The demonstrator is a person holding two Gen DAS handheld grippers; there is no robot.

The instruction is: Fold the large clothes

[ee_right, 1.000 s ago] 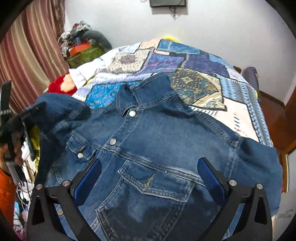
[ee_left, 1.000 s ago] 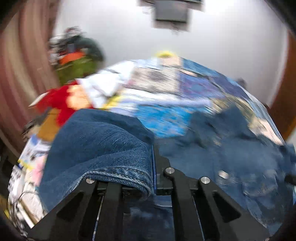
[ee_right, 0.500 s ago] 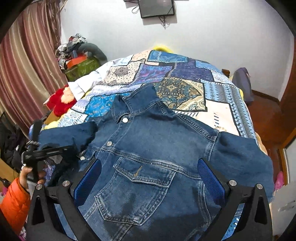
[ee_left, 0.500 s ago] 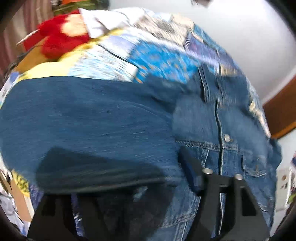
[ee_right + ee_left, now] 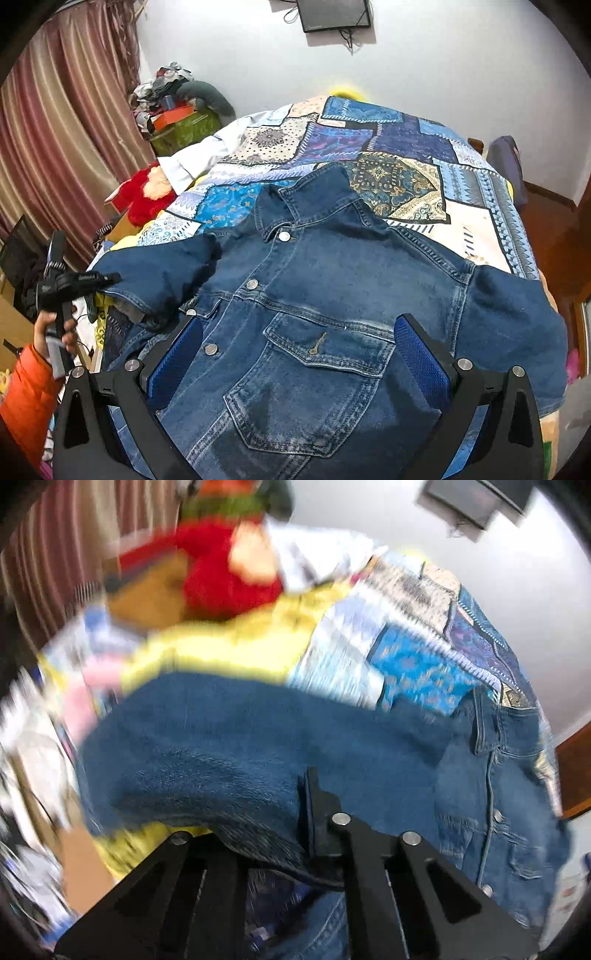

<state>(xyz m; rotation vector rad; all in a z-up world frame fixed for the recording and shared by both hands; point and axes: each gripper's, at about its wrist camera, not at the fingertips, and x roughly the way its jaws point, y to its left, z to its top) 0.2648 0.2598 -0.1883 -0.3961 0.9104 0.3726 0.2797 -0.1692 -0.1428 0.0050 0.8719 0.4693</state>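
Pinching denim jacket (image 5: 332, 295) sleeve (image 5: 221, 760) in left gripper (image 5: 303, 834) jaws, right gripper (image 5: 295, 354) jaws spread above jacket front

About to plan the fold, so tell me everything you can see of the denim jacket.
The denim jacket is dark blue, front up and buttoned, with metal buttons and a flap chest pocket. It lies spread on the patchwork bedspread, collar toward the wall. The left gripper holds one sleeve out sideways by its cuff; the other sleeve drapes off the bed edge.

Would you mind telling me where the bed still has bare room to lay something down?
The patchwork quilt is bare between the denim jacket collar and the far wall. The edge by the red plush toy is crowded.
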